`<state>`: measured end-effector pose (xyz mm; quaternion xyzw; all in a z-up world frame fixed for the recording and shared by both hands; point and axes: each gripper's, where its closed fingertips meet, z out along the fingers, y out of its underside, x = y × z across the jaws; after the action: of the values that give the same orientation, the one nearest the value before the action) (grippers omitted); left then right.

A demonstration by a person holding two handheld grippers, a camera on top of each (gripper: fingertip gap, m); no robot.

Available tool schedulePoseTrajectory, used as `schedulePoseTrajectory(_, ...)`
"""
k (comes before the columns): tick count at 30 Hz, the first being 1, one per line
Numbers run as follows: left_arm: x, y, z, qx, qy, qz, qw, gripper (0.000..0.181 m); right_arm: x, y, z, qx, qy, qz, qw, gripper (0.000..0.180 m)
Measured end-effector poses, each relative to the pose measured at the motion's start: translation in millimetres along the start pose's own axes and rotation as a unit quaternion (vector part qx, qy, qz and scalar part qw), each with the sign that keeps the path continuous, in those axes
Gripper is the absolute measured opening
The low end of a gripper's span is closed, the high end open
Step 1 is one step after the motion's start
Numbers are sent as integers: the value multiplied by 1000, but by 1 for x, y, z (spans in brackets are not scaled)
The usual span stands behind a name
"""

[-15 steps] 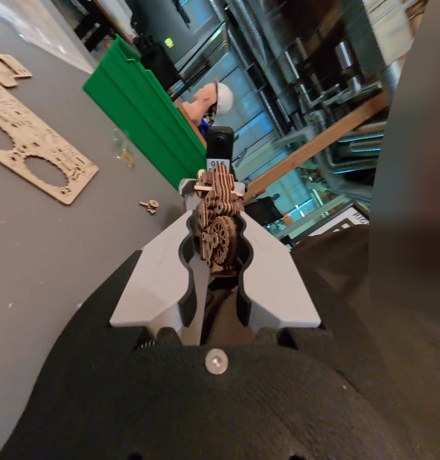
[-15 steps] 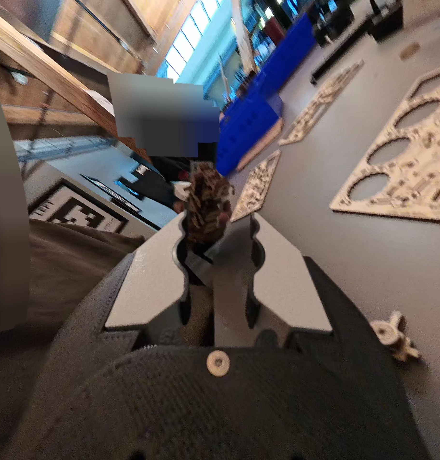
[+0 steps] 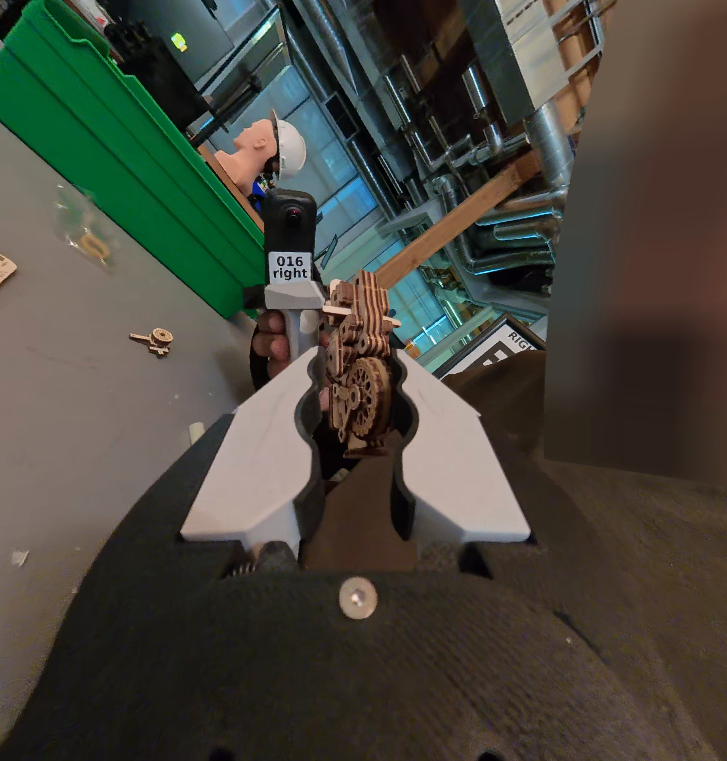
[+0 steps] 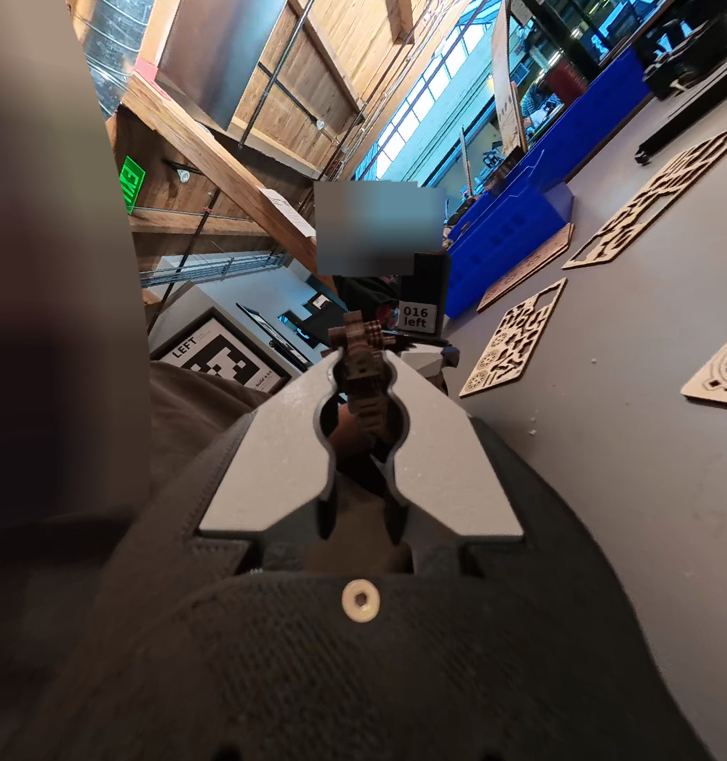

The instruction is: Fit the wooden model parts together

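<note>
Left wrist view: left gripper, pale matte fingers with dark wavy-edged inner pads, jaws partly apart with the wooden model between them. Model sits against the right-side pad; whether the left-side pad touches it, cannot tell. Model is layered laser-cut plywood, dark burnt edges, spoked gear wheel on its face, a thin pale pin sticking out sideways near its top. Beyond the model, the other gripper's grey handle with a hand round it, black camera on top. Left of the model, on the smooth grey table, a small loose wooden gear part; further left a crinkly clear plastic bag; behind that, green plastic bins.

Right wrist view: right gripper, same grey fingers, jaws narrowed onto the model at the tips, model blurred and dark. Right of the model, flat plywood cut-out sheets lying on the table, blue bins behind them.
</note>
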<state>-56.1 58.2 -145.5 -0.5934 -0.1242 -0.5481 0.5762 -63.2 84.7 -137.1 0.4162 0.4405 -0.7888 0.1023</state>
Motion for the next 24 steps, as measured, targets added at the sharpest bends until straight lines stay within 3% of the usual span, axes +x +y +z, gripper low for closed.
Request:
schedulePoseTrajectory(6,-8,1,-2,-11,-27,4,1000,49,1,1,-1,-16,27,-45,998,12)
schedulePoseTrajectory(11,-23,1,-9,-33,-108,81,990,57,10,5,-6,-36,61,-66,995,9)
schedulePoseTrajectory(14,-30,8,-5,-59,-145,123,980,57,13,7,-6,-44,74,-77,993,9)
schedulePoseTrajectory(19,-31,25,8,-93,-142,127,977,53,15,16,-1,-70,82,-101,989,9)
schedulePoseTrajectory(24,-24,27,9,-97,-130,150,975,33,9,27,3,-108,81,-161,978,9)
